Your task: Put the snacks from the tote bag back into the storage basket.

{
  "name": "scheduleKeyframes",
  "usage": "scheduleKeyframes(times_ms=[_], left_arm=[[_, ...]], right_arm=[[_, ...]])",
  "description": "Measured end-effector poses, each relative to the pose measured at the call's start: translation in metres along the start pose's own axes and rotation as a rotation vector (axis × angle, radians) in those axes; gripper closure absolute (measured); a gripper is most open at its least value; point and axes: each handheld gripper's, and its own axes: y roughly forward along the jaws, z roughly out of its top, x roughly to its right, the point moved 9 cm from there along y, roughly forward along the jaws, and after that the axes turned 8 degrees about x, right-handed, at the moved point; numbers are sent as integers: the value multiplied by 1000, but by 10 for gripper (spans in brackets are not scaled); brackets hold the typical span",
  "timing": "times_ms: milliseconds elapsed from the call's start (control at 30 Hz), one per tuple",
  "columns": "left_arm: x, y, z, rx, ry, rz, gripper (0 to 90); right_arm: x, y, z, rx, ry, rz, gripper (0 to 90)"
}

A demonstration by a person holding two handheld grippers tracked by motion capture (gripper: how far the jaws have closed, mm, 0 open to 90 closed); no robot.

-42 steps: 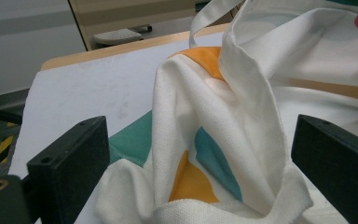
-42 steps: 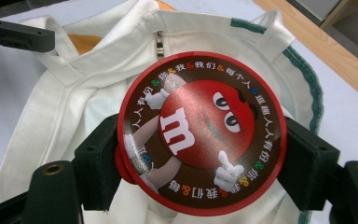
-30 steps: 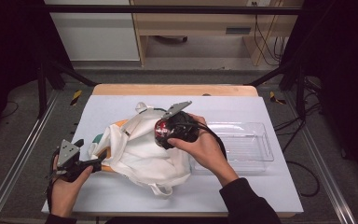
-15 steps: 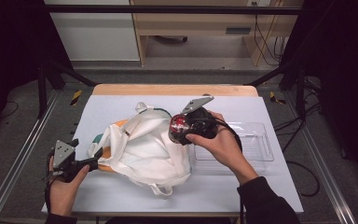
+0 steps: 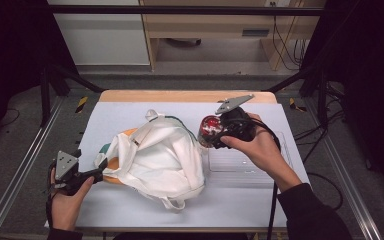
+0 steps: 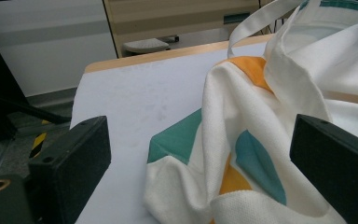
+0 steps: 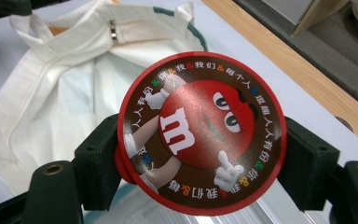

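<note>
High view: a round red candy tin (image 5: 210, 129) is seen clamped in the right gripper (image 5: 219, 134), held above the counter (image 5: 130, 112) between the white cloth bag (image 5: 160, 160) and the clear plastic tray (image 5: 245, 165). From the right gripper view, the tin (image 7: 200, 135) is shown pinched by its rim between the two black jaws, its printed lid facing the camera, with the bag (image 7: 65, 65) lying beyond it. The left gripper (image 5: 92, 175) is placed at the bag's left edge; in the left gripper view its jaws are spread wide, one on the bare counter (image 6: 135, 102), the other over the fabric, and nothing is gripped between them. The bag (image 6: 261, 126) is slumped flat, its handles loose.

The step in hand is judged to be a transfer of the tin between bag and tray; which way it is headed cannot be told. If the tray is the goal, the tin must be lowered level onto the tray floor before the jaws are released. If the bag is the goal, its mouth would first need to be lifted open by the left gripper.
</note>
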Motion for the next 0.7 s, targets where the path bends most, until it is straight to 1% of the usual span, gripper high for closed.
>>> scheduleKeyframes(times_ms=[33, 100, 200, 233, 300, 367, 467, 600, 633, 700], left_arm=[[0, -1, 0, -1, 4, 1, 51], [-1, -2, -1, -2, 7, 5, 51], [-3, -4, -3, -3, 8, 7, 50], [-3, -4, -4, -5, 10, 8, 50], [-5, -6, -4, -5, 15, 11, 51], [-6, -7, -5, -7, 24, 18, 53], [-7, -9, -5, -3, 27, 28, 53], [-8, -10, -7, -12, 29, 33, 52], [-9, -10, -6, -9, 25, 33, 53], [-9, -10, -6, -7, 25, 34, 53]], right_arm=[[2, -2, -2, -1, -1, 0, 258], [8, -5, -10, -1, 16, -3, 258], [14, -7, -20, -13, 25, -11, 258], [16, -7, -24, -26, 18, -17, 258], [19, -7, -28, -26, 17, -30, 258], [21, -8, -31, -14, 20, -32, 258], [25, -9, -35, -14, 13, -40, 258], [29, -10, -38, -23, 9, -25, 258], [31, -9, -39, -27, 0, -28, 258], [33, -7, -40, -28, -2, -19, 258]])
